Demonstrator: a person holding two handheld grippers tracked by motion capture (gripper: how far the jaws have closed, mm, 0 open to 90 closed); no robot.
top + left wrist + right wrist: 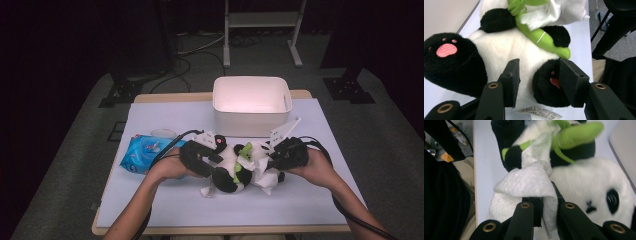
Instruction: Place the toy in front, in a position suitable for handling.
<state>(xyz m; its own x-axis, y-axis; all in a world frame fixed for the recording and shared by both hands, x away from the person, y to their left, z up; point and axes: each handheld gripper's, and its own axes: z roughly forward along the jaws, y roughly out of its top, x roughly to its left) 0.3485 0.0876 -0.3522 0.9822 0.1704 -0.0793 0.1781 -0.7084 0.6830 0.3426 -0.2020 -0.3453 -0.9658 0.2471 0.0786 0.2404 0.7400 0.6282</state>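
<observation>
From the high view, a plush panda (231, 167) lies on the worktop (165, 200) before a white bin (251, 102). In the left gripper view, the left tongs (539, 80), half open, straddle its black foot (549, 86), apparently gripping. In the right gripper view, the right tongs (546, 205) pinch a white wipe (529, 183) against the panda.

I can read nothing here: the sewn-in tag (537, 112) under my panda toy (506, 47) carries print too small and blurred to make out.

Left claw (537, 82) stands half-parted and level, right claw (546, 205) pinched tight, forearms converging mid-table.
</observation>
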